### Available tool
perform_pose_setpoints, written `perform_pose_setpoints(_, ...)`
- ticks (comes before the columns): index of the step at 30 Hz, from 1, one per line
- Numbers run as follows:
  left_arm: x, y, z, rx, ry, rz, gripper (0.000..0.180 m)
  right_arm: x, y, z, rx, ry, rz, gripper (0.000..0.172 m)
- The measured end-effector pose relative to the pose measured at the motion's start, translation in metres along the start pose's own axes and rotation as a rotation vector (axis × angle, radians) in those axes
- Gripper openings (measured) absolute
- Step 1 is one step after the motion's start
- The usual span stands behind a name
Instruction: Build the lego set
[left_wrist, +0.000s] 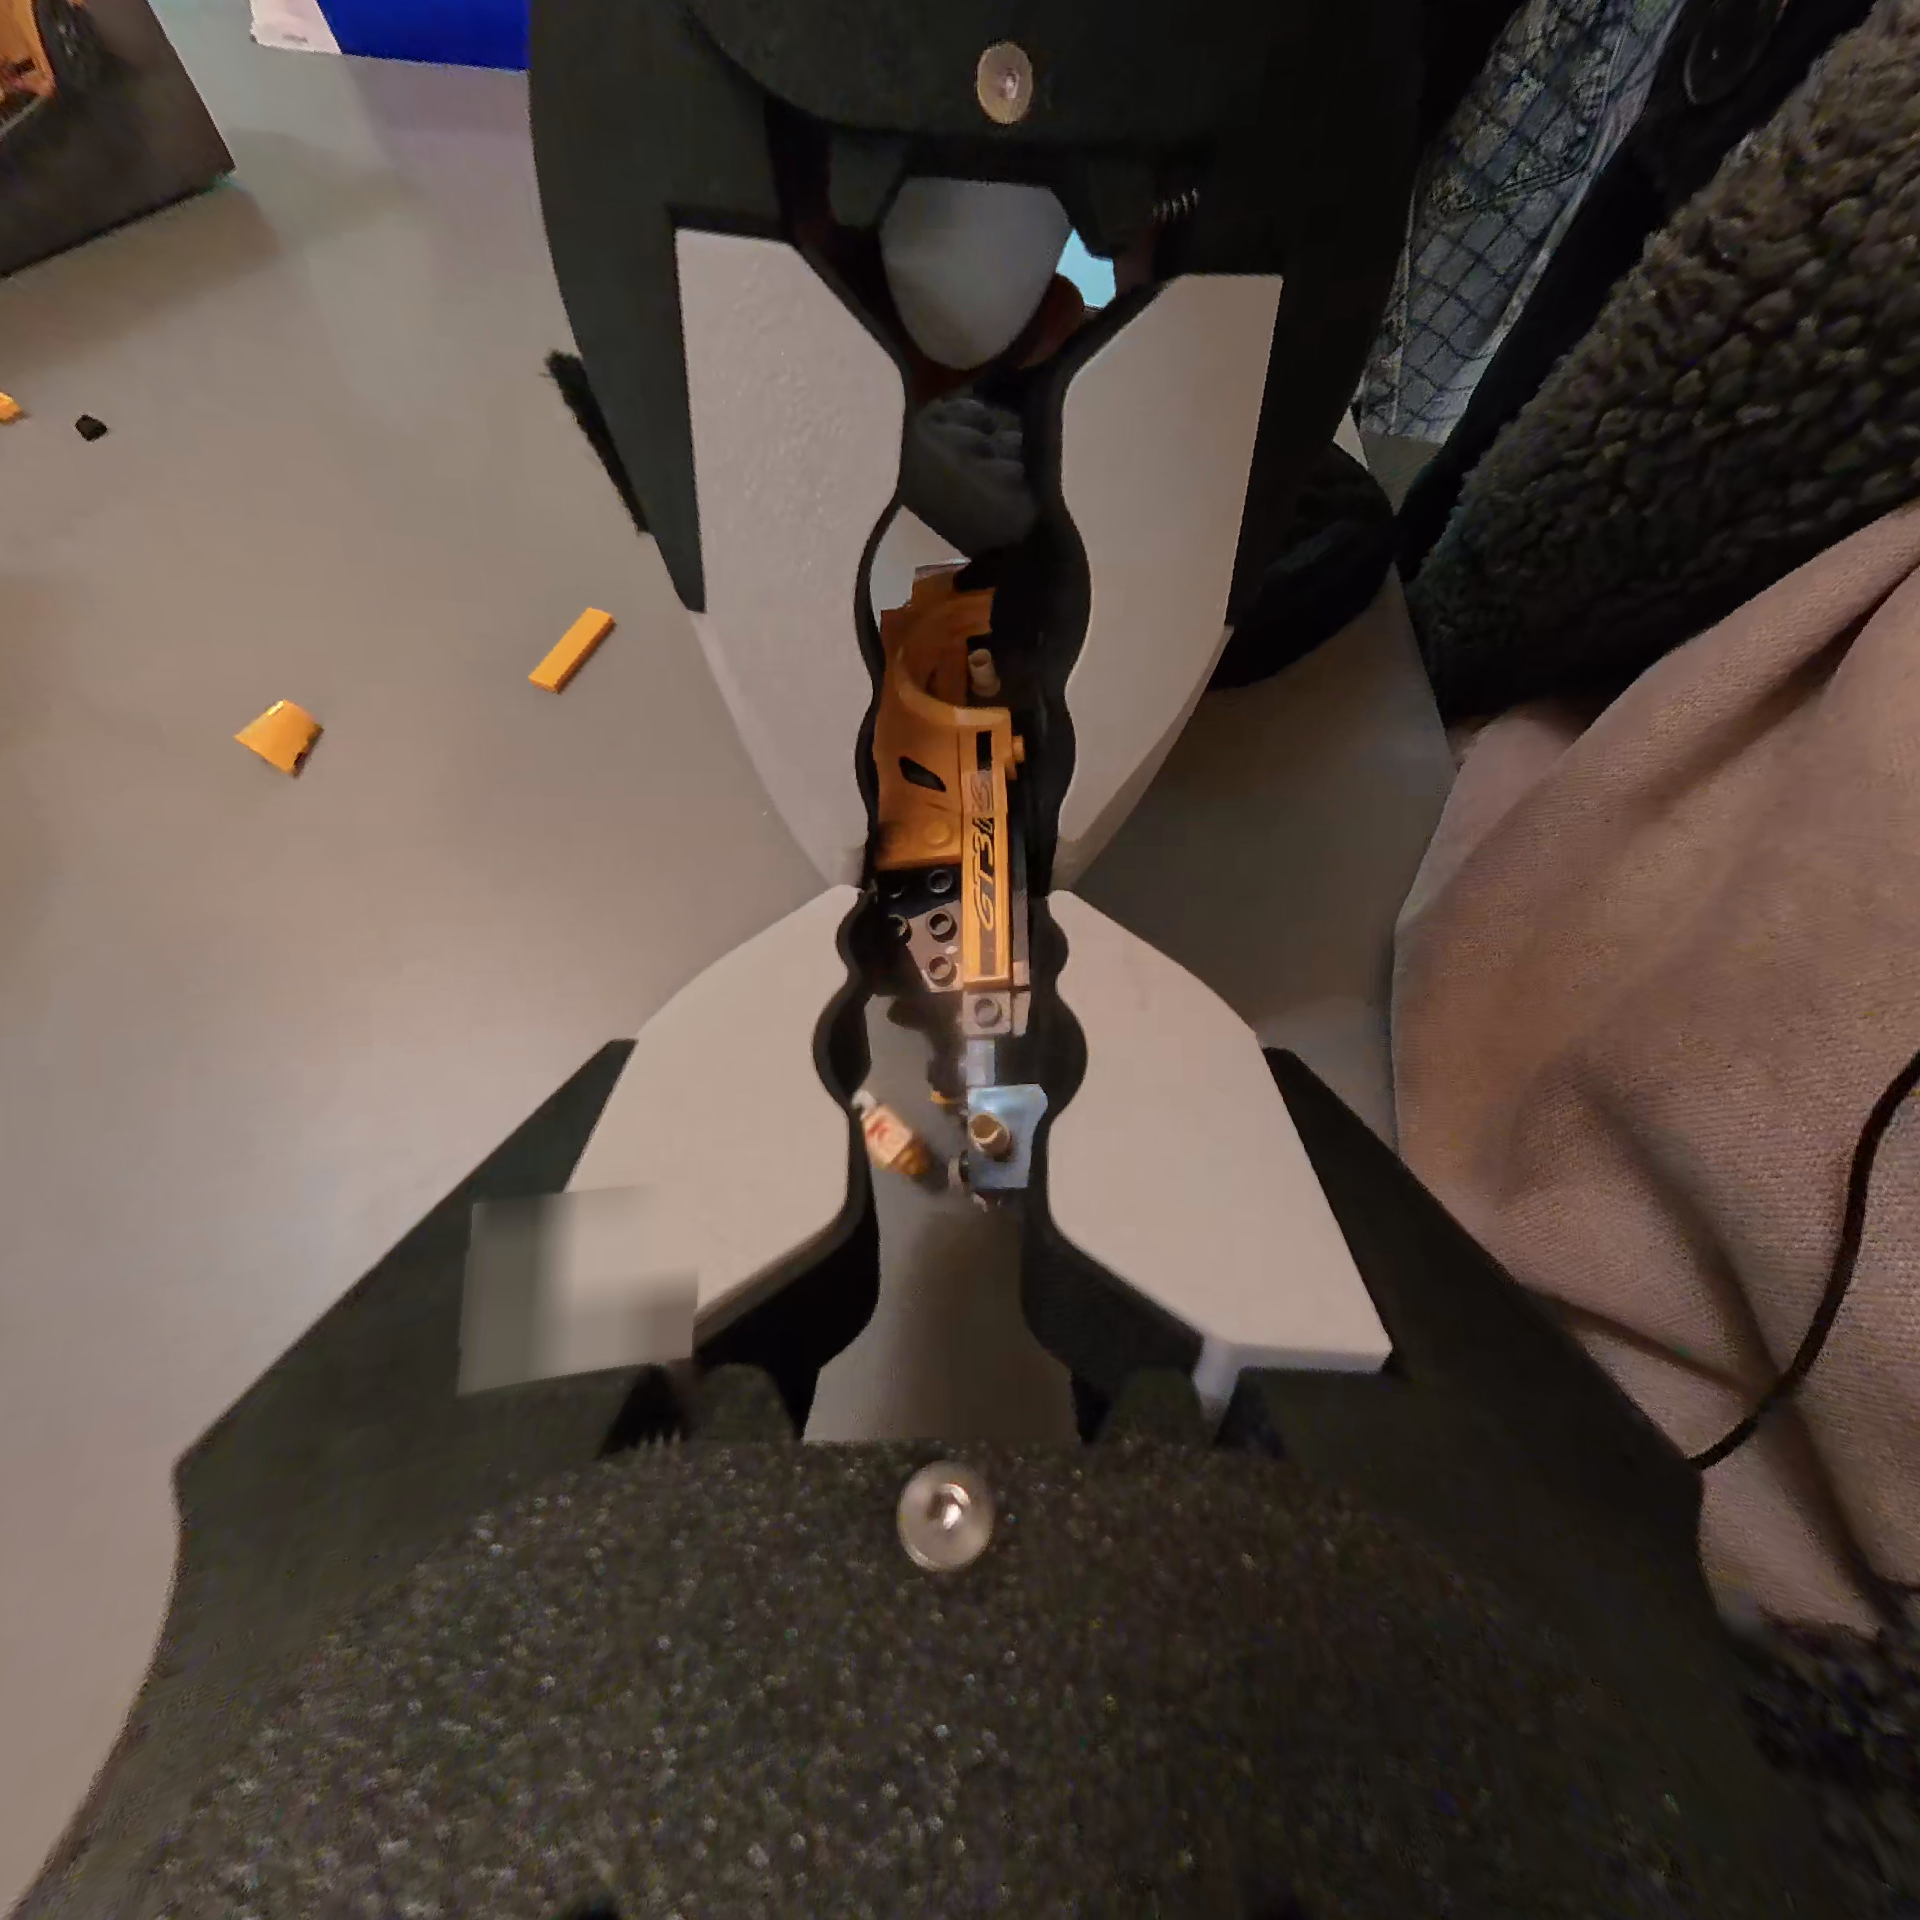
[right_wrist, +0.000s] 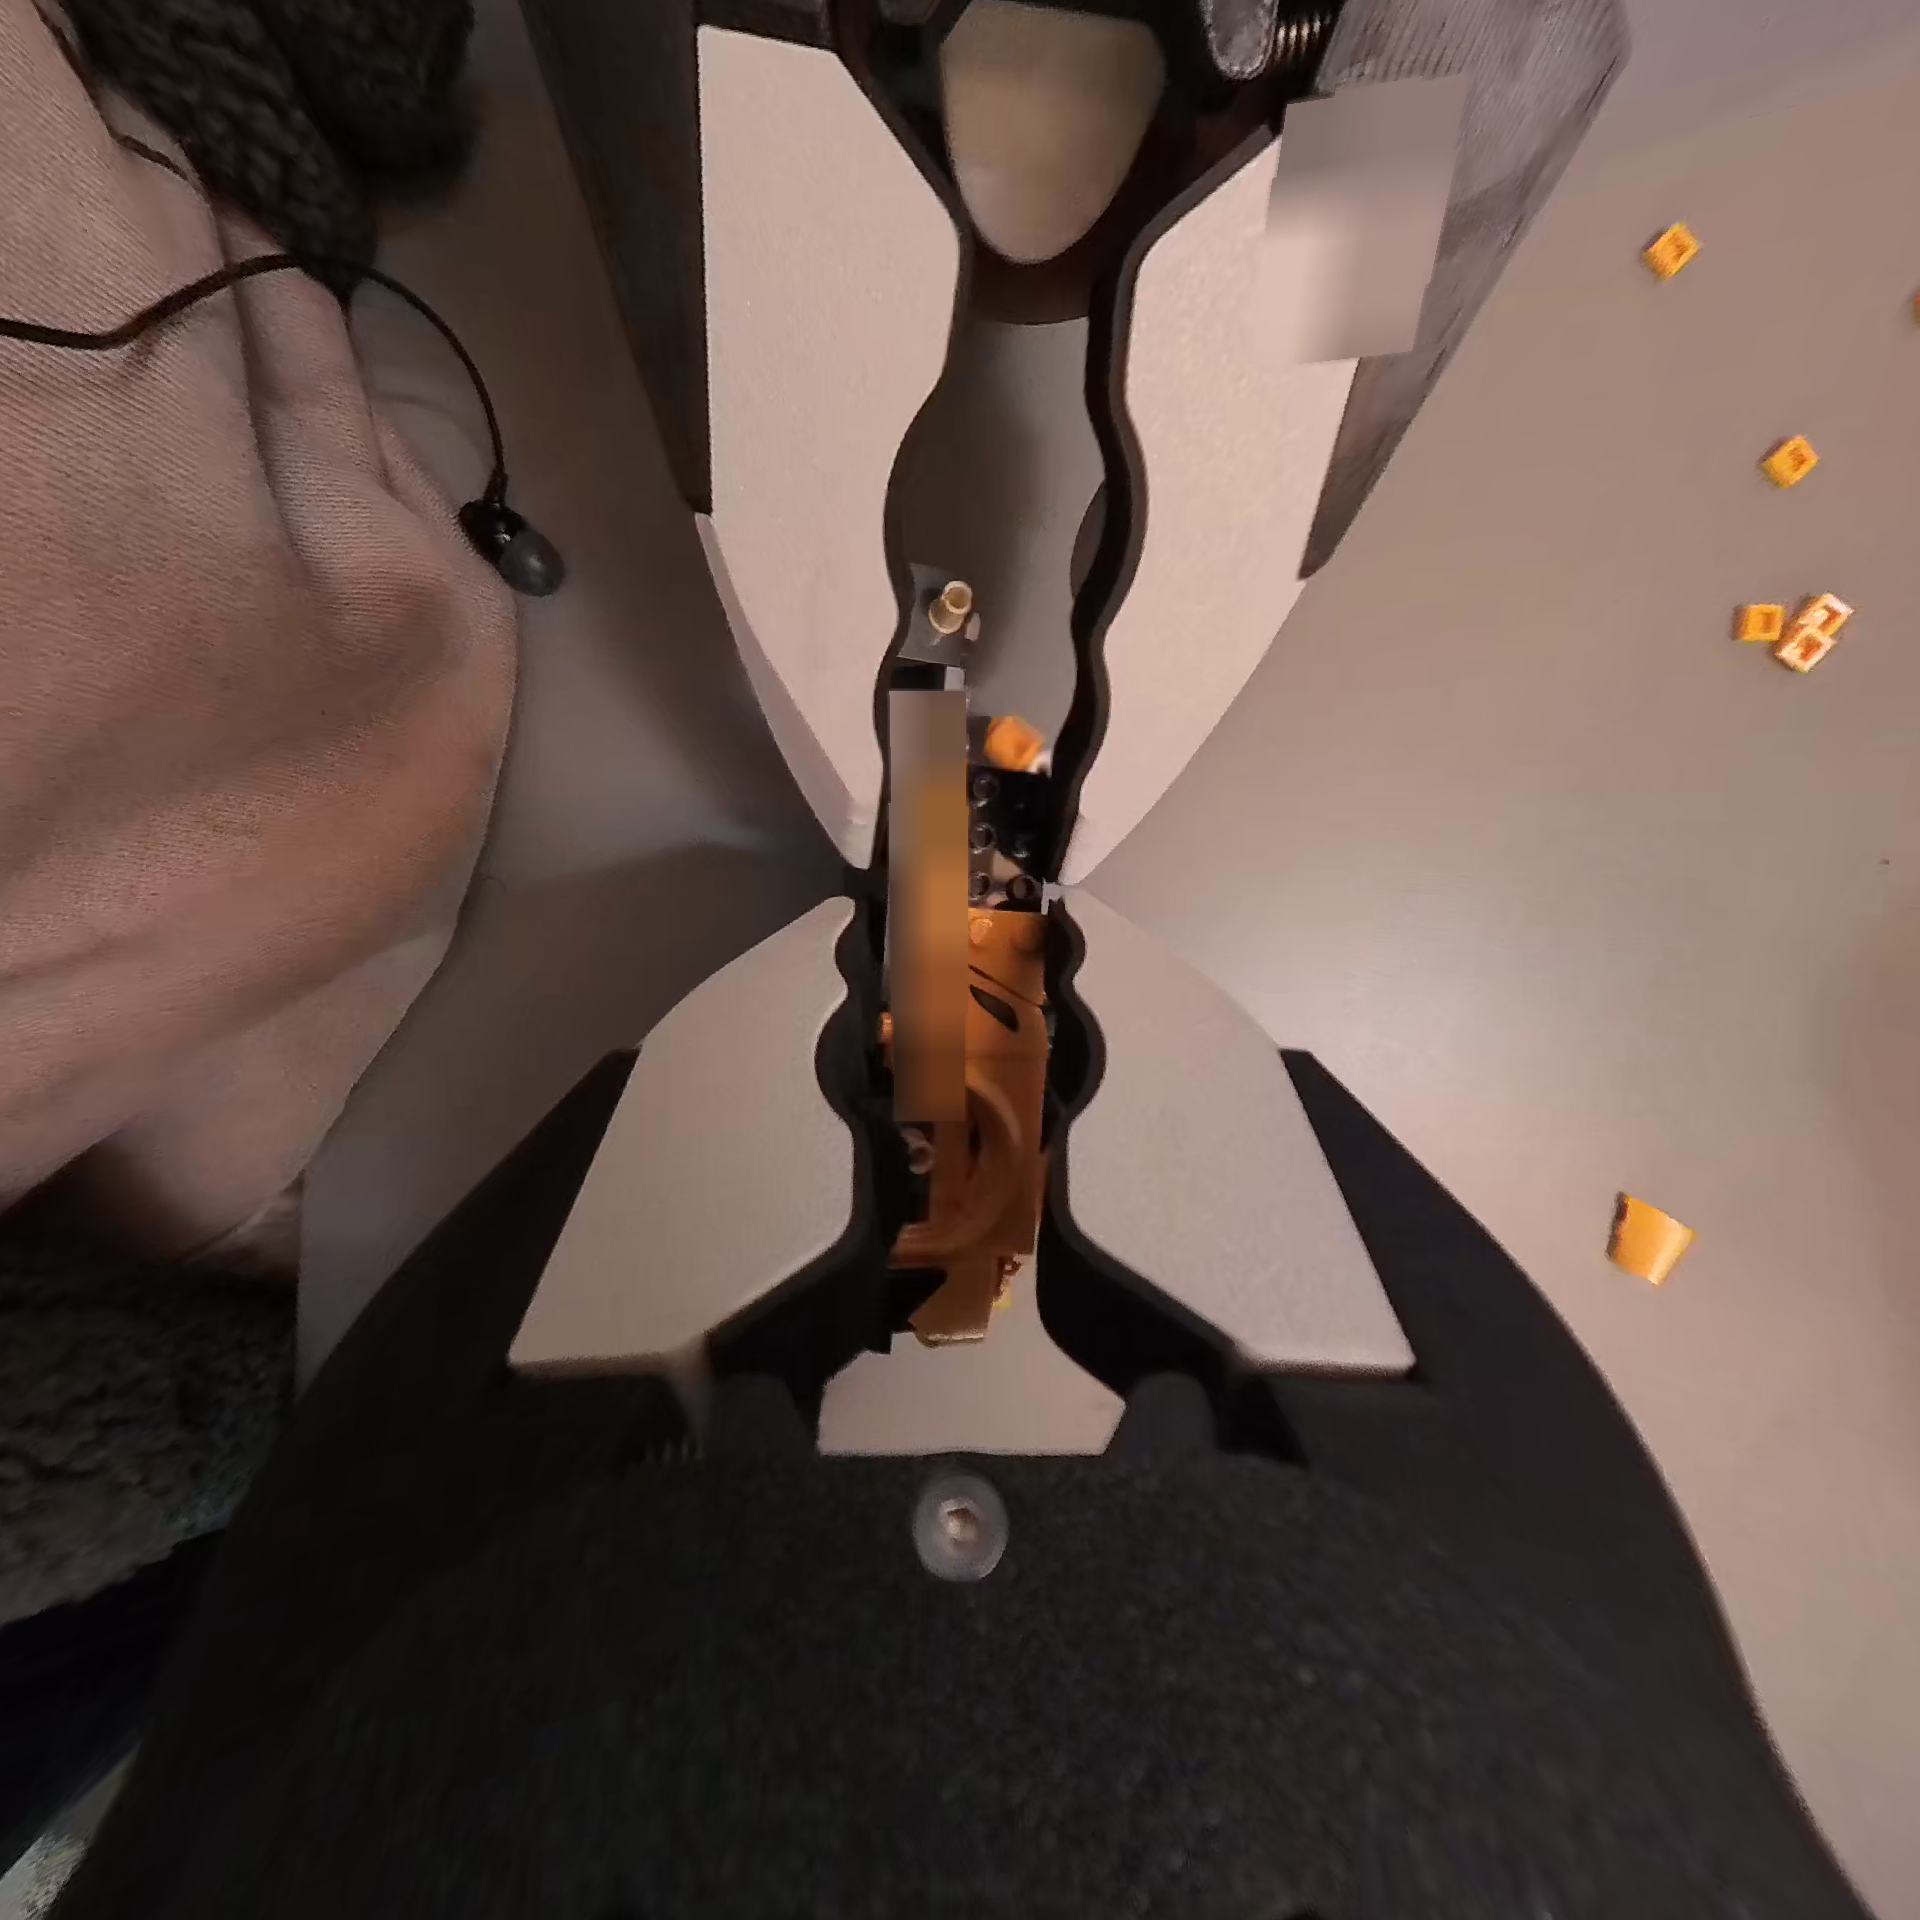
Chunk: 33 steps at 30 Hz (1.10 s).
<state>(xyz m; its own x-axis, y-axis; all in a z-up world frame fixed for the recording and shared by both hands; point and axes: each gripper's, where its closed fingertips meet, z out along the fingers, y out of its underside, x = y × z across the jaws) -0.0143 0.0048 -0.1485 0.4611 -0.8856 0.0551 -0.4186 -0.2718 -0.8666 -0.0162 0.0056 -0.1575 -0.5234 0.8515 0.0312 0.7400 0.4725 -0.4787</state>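
Observation:
The two grippers meet tip to tip over a grey table (left_wrist: 312, 987). An orange, black and grey brick-built car piece (left_wrist: 940, 790) runs lengthwise through both jaws. My left gripper (left_wrist: 951, 896) is shut on its black and grey studded end, with a pale blue part and a tan pin deeper between the fingers. The right gripper's fingers (left_wrist: 769, 520) reach in from the top and close on the orange wheel-arch end. In the right wrist view my right gripper (right_wrist: 958, 899) is shut on that orange end (right_wrist: 1003, 1049). The left gripper's fingers (right_wrist: 790, 416) show beyond it.
Loose orange pieces lie on the table: a flat tile (left_wrist: 571, 649), a curved one (left_wrist: 278, 736) and several small ones (right_wrist: 1792, 462). A dark box (left_wrist: 94, 114) stands at the far left. A person's beige garment (left_wrist: 1662, 935) and dark fleece (left_wrist: 1714, 364) are close beside the grippers. Less than 4 cm separates the two grippers' tips. Left tips and right tips are each some 15 cm from the flat tile (left_wrist: 571, 649).

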Motion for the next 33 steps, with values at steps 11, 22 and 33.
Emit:
perform_pose_setpoints(11, -0.007, -0.013, -0.041, 0.125, 0.09, -0.037, 0.026, -0.008, 0.002, -0.004, -0.012, 0.175, -0.105, 0.031)
perform_pose_setpoints(22, -0.019, 0.065, -0.02, -0.291, 0.039, 0.132, 0.03, -0.009, 0.01, -0.01, 0.002, 0.276, -0.183, 0.031)
perform_pose_setpoints(33, -0.031, 0.049, -0.024, -0.185, 0.005, -0.071, 0.016, 0.003, 0.011, -0.011, 0.016, 0.47, -0.304, 0.031)
